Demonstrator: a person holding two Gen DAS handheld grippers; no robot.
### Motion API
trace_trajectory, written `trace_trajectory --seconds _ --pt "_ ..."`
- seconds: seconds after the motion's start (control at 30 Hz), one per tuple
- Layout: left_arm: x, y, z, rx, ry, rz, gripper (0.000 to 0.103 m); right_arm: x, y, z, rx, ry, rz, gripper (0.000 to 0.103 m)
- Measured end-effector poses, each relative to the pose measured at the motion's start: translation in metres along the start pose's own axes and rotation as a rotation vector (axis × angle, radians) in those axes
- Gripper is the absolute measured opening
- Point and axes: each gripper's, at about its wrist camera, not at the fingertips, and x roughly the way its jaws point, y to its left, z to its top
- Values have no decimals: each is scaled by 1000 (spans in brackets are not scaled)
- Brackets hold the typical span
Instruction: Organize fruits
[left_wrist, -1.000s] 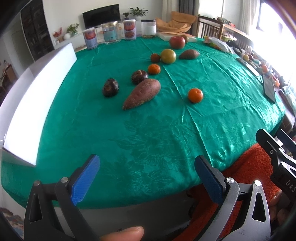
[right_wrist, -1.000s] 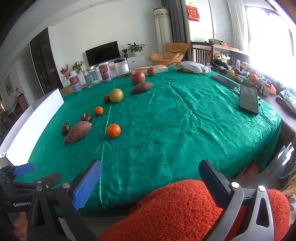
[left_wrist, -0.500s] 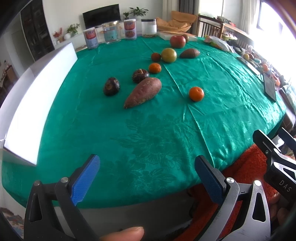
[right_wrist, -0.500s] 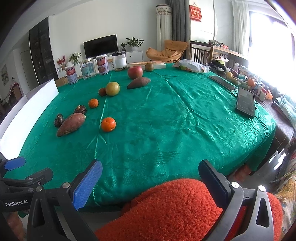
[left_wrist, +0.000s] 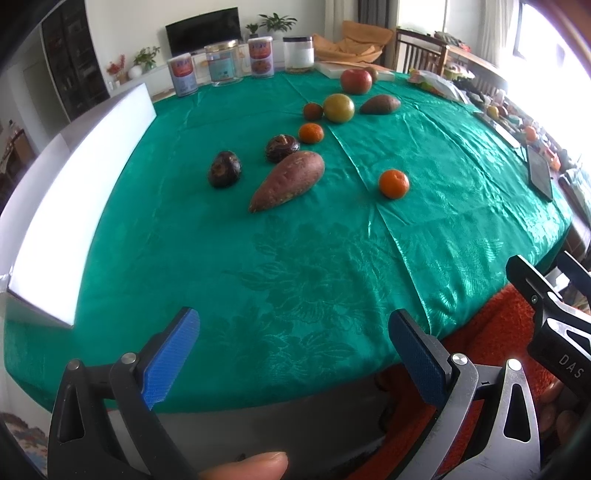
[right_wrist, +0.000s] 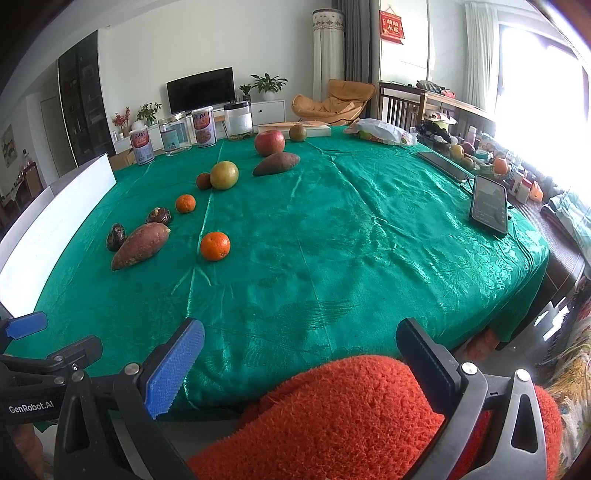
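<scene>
Fruits and roots lie in a loose row on the green tablecloth (left_wrist: 295, 258). A large sweet potato (left_wrist: 288, 180) (right_wrist: 140, 245), two dark brown fruits (left_wrist: 224, 173) (left_wrist: 282, 147), an orange (left_wrist: 394, 183) (right_wrist: 215, 246), a smaller orange (left_wrist: 311, 133), a green-yellow fruit (left_wrist: 338, 108) (right_wrist: 224, 175), a second sweet potato (left_wrist: 379, 104) and a red apple (left_wrist: 355, 81) (right_wrist: 269, 142). My left gripper (left_wrist: 295, 354) and right gripper (right_wrist: 301, 365) are both open and empty, held at the table's near edge.
A white board (left_wrist: 74, 192) stands along the table's left edge. Several tins and jars (left_wrist: 225, 68) stand at the far edge. A phone (right_wrist: 489, 205) lies at the right. An orange fuzzy cloth (right_wrist: 332, 417) sits below the right gripper.
Both grippers have tilted and edged slightly forward; the table sits a little higher in view. No fruit has moved.
</scene>
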Motion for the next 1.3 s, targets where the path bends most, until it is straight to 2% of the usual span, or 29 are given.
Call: trace_trajectory --seconds 0.77,0.93,1.03,1.17,1.3 --pt "8 6 -2 3 10 8 103 0 -1 -1 6 -3 10 103" --pt "24 36 5 -51 10 69 103 1 -6 -2 26 -2 39 103" --pt "51 56 12 -56 82 71 103 2 -5 -2 20 5 39 103" --pt "70 61 21 5 101 37 102 2 -5 -2 17 8 44 103" --pt "77 53 31 74 75 -3 103 4 -6 -1 26 17 53 103"
